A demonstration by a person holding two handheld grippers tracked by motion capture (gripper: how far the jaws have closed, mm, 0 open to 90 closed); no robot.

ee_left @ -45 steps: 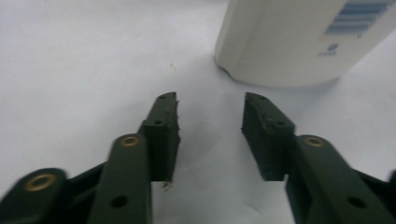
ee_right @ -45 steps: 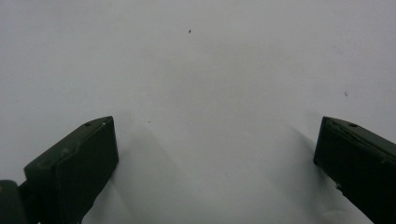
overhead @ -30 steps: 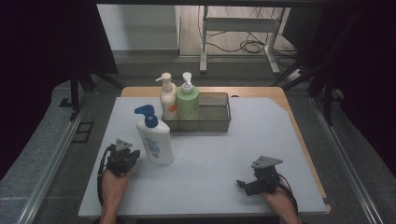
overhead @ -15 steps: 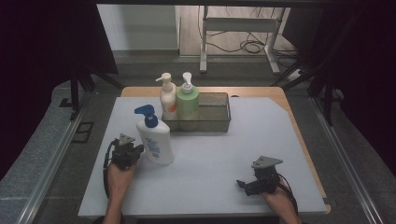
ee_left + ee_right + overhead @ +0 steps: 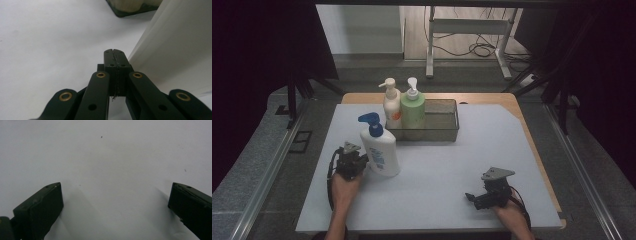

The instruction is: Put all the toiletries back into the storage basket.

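Left tongs [image 5: 114, 53] closed beside white bottle [image 5: 379, 152], tray [image 5: 447, 131] behind.

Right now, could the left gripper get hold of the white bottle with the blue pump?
Probably not yet. The left gripper sits right beside the white bottle with nothing between them, but its jaws are shut and the bottle lies off to one side of them. It would need to open and swing around the bottle first.

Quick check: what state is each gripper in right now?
Left gripper: shut, empty, beside the white pump bottle.
Right gripper: open, empty, over the table.
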